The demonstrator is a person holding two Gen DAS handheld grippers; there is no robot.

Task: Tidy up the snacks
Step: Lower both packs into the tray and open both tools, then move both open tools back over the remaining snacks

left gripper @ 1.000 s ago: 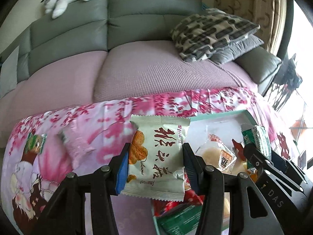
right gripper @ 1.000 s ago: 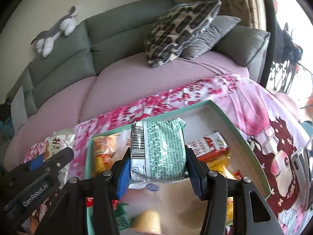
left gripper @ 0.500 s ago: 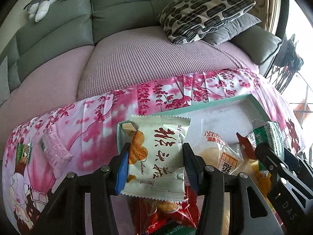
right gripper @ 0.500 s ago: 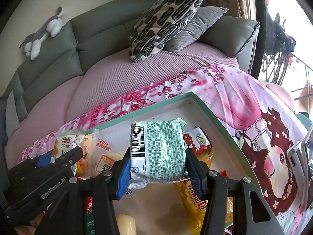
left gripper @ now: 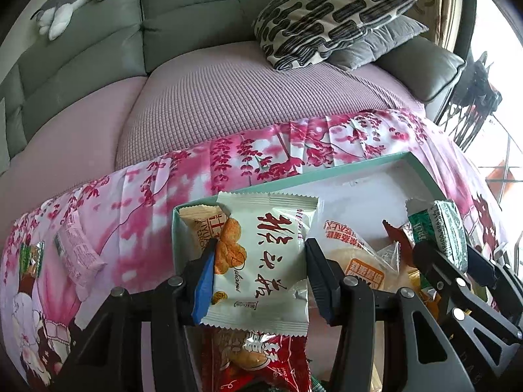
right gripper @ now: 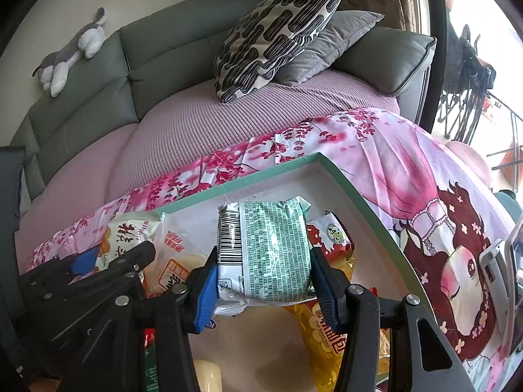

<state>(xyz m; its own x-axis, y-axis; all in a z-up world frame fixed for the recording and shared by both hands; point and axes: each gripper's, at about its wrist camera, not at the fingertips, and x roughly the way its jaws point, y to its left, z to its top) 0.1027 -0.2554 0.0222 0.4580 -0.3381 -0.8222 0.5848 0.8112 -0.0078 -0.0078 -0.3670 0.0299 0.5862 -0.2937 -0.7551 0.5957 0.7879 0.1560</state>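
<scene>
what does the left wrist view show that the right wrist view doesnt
Only the left wrist view: a pink packet and a small green packet lying on the floral cloth outside the box, and a red snack bag under the left gripper.

Only the right wrist view: a yellow snack bag in the box.

Both: the teal-rimmed box, the white snack pack clamped by the left gripper, the green snack pack clamped by the right gripper, the patterned pillow.

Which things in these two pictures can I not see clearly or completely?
- Red snack pack, left wrist view: covered by the white snack pack in the left tongs; cut by bottom edge.
- Yellow pack, right wrist view: mostly behind the green pack and right tongs.
- Box floor: mostly covered.
</scene>
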